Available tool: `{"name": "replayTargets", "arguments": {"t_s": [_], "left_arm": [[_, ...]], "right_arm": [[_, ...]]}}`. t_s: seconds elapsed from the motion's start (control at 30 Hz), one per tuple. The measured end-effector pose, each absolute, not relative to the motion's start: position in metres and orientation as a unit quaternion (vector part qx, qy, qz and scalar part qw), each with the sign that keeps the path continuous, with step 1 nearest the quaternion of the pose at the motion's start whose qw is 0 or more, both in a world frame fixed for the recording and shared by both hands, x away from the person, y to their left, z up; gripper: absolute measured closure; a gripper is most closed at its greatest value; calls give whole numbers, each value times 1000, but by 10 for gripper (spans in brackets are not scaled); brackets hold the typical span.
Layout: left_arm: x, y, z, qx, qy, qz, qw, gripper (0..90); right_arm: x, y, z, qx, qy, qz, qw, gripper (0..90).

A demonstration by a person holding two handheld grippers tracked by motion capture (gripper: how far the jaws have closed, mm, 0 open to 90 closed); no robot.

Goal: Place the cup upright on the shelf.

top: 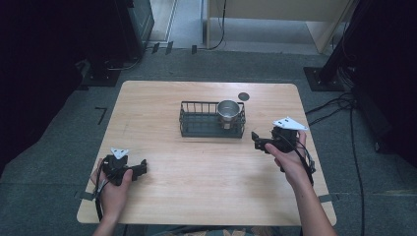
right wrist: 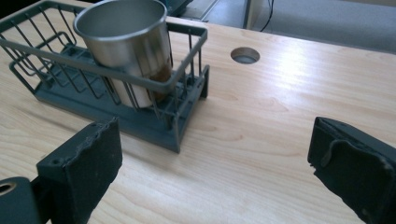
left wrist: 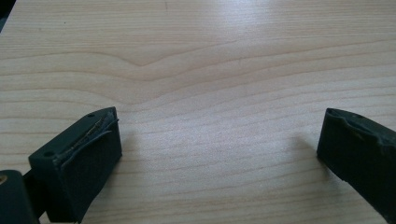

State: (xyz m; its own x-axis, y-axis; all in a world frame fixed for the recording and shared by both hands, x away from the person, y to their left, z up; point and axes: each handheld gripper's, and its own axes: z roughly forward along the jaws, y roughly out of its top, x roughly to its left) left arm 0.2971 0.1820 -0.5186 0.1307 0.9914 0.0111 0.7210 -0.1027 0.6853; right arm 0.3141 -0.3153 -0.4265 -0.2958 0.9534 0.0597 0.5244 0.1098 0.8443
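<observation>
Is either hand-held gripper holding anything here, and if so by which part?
Nothing is held. The left hand-held gripper is open over bare table; the right hand-held gripper is open, short of the wire rack with the metal cup.

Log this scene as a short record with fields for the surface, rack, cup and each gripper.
surface: wooden table with a round hole
rack: dark wire rack on the table
cup: steel cup upright at one end of the rack
left gripper: open, nothing between the jaws
right gripper: open, facing the rack
</observation>
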Motion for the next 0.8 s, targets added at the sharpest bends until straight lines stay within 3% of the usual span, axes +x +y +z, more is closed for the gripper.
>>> {"name": "replayTargets", "arguments": {"t_s": [0.8], "left_arm": [[297,182,-519,700,611,247,274,0]], "right_arm": [[279,-354,-474,573,684,375,254,32]]}}
